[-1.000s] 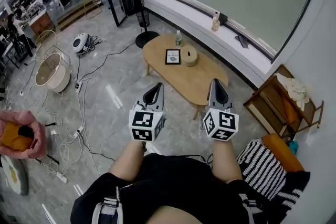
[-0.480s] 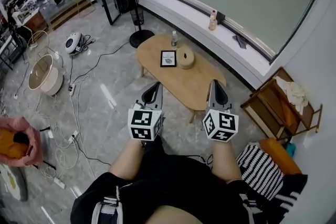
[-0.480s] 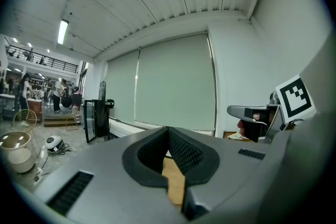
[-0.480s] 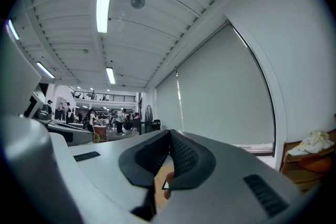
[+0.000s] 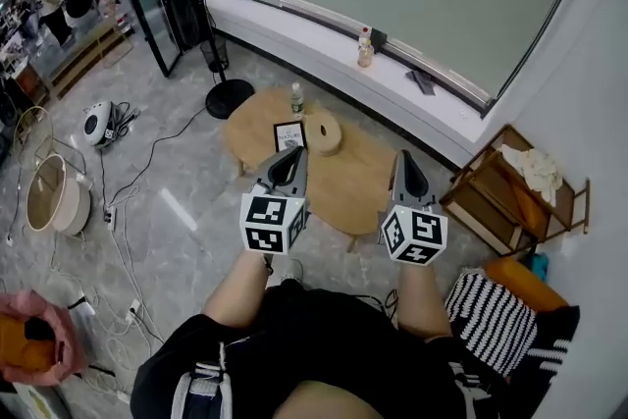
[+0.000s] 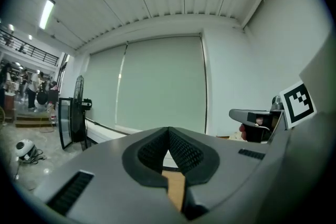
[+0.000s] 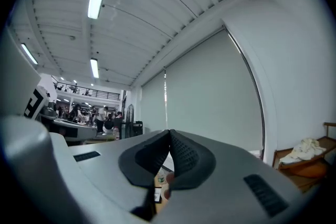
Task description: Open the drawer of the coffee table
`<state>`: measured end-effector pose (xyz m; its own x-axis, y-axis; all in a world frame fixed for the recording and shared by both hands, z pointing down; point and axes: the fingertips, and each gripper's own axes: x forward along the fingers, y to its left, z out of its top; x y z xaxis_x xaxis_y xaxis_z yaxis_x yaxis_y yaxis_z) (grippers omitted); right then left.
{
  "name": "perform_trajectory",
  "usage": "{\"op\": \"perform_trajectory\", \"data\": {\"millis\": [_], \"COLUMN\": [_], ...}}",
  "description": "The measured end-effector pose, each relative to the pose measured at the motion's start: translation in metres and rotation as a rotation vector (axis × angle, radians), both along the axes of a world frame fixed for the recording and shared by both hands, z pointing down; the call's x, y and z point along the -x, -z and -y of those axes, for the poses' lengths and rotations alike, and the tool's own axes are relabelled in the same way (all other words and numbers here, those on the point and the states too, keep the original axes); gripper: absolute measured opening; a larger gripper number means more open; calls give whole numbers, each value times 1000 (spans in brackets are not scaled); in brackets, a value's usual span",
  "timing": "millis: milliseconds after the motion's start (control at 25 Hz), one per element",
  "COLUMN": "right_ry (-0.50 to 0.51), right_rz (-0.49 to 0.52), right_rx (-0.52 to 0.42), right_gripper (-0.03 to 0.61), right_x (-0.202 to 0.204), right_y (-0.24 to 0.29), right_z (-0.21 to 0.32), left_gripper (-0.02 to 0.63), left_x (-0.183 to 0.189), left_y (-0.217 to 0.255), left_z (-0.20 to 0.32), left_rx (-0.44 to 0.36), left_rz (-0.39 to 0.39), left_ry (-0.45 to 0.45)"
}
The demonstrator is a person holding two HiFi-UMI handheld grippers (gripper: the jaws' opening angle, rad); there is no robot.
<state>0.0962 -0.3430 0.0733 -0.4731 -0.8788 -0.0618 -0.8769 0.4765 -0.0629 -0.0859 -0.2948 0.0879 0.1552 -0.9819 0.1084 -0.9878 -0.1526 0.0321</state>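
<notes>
The left gripper (image 5: pixel 291 162) and the right gripper (image 5: pixel 405 162) are both showing jaws pressed together with nothing between them. They are pointing level and side by side toward 12 o'clock. That reads as a carrying pose: nothing is within reach yet, so there is no cause to spread the jaws.

The table (image 5: pixel 358 186) is sitting on the floor just past the tips in the head view, at 12 o'clock from the person. Its long oval top is running from 10 to 4 o'clock. The drawer is not showing in any view. It is probably under the top on a side facing away from the head camera, so the person will likely need to crouch before either gripper can be opened on a pull.

A frame (image 5: pixel 288 134), a round box (image 5: pixel 323 132) and a bottle (image 5: pixel 296 98) are crowding the table's 10 o'clock end. A fan (image 5: pixel 208 54) is standing beyond them at 10 o'clock, and a wooden rack (image 5: pixel 515 186) is sitting at 3 o'clock against the wall.

The head view is giving the whole layout but no look at the jaw faces. The gripper views are showing the ribbed pads meeting, with only a sliver of tan tabletop below the left pair. Below the right pair there is a glimpse of the bottle and frame.
</notes>
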Motion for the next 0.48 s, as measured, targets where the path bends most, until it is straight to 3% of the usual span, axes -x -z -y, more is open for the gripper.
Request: {"op": "perform_trajectory", "data": {"millis": [480], "right_ry": [-232], "right_rz": [-14], "right_rx": [48], "right_gripper": [15], "right_x": [32], "right_y": [-17], "right_z": [96], "left_gripper": [18], "left_x": [46], "left_y": [-18], "left_z": [141], "left_rx": [56], "left_rz": [3], "left_ry": [-217]}}
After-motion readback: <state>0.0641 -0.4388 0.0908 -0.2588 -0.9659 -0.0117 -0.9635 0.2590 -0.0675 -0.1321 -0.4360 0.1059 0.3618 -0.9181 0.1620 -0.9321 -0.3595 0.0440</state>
